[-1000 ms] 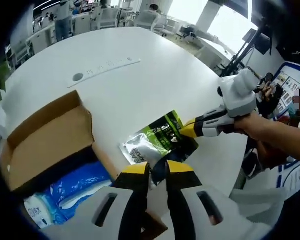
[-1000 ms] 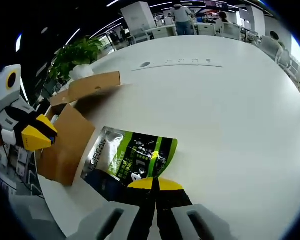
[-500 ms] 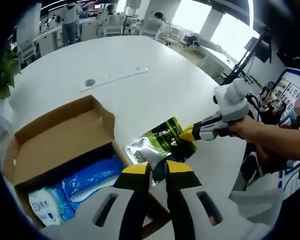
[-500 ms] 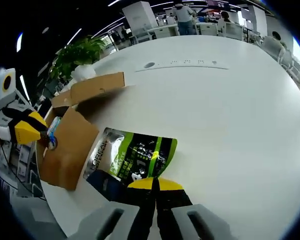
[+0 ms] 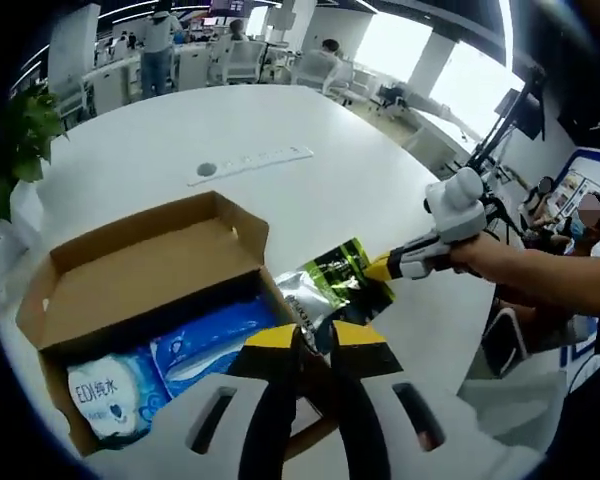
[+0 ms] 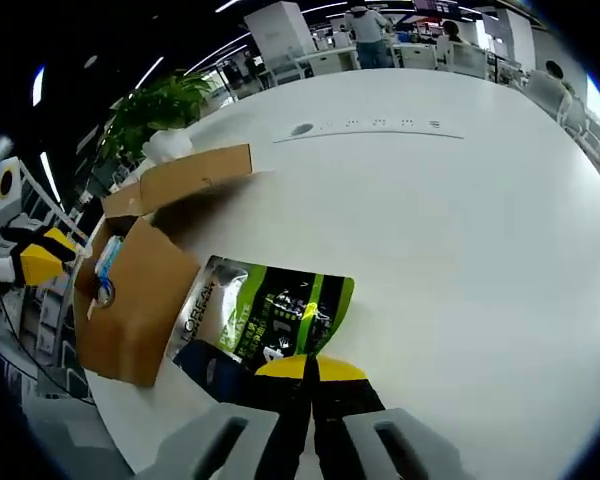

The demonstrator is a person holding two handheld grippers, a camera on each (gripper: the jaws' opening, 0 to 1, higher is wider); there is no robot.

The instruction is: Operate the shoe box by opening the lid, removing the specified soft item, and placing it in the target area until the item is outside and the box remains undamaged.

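White and round, the bench (image 6: 480, 200) stands in a bright open office with desks, chairs and people at the far end. On it, the right tongs (image 6: 310, 372) are closed on the near edge of a green, black and silver pouch (image 6: 270, 315), which lies flat on the bench just beside the shoe box (image 6: 140, 290). In the left gripper view those same right tongs (image 5: 380, 268) reach in from the right, held by a person's hand (image 5: 470, 258), with yellow tips pinching the pouch (image 5: 330, 285) at its corner. The left tongs (image 5: 313, 340) rise from the bottom of their own view with yellow tips together and nothing visible between them, above the near edge of the box. The cardboard box (image 5: 130, 270) is open, its lid (image 5: 145, 235) folded back and standing up behind. Inside lie a blue soft pack (image 5: 205, 340) and a white wet-wipe pack (image 5: 105, 395) side by side. Beyond the box, a long white power strip (image 5: 250, 163) lies on the bench. A potted plant (image 6: 155, 110) stands at the bench edge near the box.
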